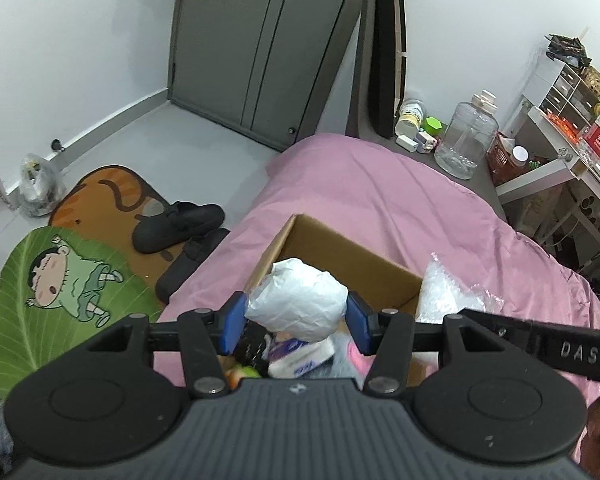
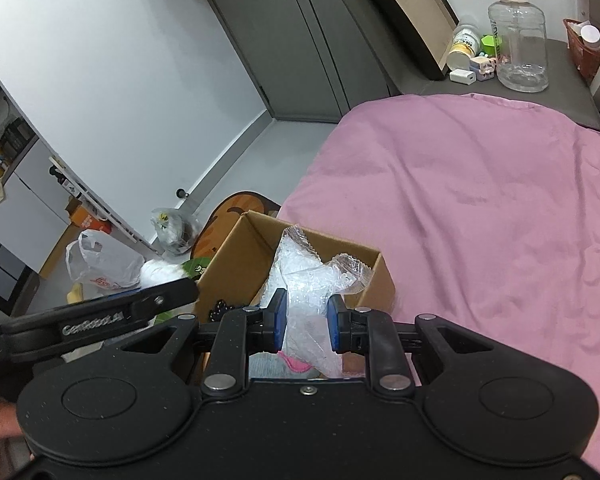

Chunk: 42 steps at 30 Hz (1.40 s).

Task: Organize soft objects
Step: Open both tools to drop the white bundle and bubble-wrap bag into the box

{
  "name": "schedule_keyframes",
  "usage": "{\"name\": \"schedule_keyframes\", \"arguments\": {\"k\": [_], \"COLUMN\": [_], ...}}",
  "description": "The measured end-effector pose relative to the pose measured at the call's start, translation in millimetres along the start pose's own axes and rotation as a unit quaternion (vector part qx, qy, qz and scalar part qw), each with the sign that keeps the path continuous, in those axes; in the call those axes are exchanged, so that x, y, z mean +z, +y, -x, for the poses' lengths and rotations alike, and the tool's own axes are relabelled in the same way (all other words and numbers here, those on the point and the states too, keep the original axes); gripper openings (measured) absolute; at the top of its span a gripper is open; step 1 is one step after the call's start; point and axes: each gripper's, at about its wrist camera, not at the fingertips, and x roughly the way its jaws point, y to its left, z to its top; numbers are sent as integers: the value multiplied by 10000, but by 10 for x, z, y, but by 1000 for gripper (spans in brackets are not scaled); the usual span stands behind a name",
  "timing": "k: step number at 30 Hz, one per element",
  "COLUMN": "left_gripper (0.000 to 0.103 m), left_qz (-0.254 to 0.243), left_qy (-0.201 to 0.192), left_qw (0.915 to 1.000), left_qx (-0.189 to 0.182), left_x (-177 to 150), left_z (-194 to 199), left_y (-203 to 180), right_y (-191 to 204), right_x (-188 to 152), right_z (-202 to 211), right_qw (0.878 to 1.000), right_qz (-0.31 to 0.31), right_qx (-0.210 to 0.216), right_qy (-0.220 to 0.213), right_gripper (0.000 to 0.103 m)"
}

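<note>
Left wrist view showed the left gripper (image 1: 296,322) with its fingers (image 1: 233,324) closed on a crumpled white paper wad (image 1: 298,300), held above the cardboard box (image 1: 340,256) on the bed (image 1: 400,208). The right gripper (image 2: 303,322) pinched bubble wrap (image 2: 300,276) over the same box. Lowering each bundle well inside before releasing would probably keep them from springing out.

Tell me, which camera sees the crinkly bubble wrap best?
The right wrist view. There the bubble wrap sits dead centre, pinched in the right gripper over the cardboard box, bubbles and edges plain. The left wrist view shows only a shiny piece at the box's right side, partly behind that gripper's black arm.
</note>
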Motion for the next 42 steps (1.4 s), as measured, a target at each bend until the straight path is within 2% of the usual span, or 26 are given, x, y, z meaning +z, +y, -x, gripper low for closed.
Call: {"name": "schedule_keyframes", "arguments": {"k": [5, 11, 16, 19, 21, 22, 23, 30, 42], "left_gripper": [54, 68, 68, 68, 68, 68, 68, 71, 83], "left_qz": [70, 440, 361, 290, 259, 256, 260, 385, 387], "left_qy": [38, 83, 44, 83, 92, 98, 105, 231, 102], "left_qw": [9999, 9980, 9992, 9995, 9996, 9996, 9995, 9980, 9964], "left_qx": [-104, -452, -188, -41, 72, 120, 164, 434, 750], "left_x": [94, 150, 155, 143, 128, 125, 116, 30, -91], "left_z": [-163, -251, -207, -163, -124, -105, -81, 131, 645], "left_y": [-15, 111, 164, 211, 239, 247, 261, 306, 166], "right_y": [-8, -5, 35, 64, 79, 92, 109, 173, 253], "right_x": [55, 89, 91, 87, 99, 103, 108, 110, 7], "right_z": [-73, -179, -318, -361, -345, -328, -304, -149, 287], "right_qw": [10000, 9999, 9998, 9997, 9997, 9997, 9997, 9995, 9998], "right_qz": [-28, -76, -85, -106, -127, -136, -133, -97, 109], "right_qx": [-41, -30, 3, 68, 165, 187, 188, 274, 185], "right_qy": [34, 87, 156, 186, 143, 113, 67, 96, 62], "right_gripper": [21, 21, 21, 27, 41, 52, 54, 54, 60]}}
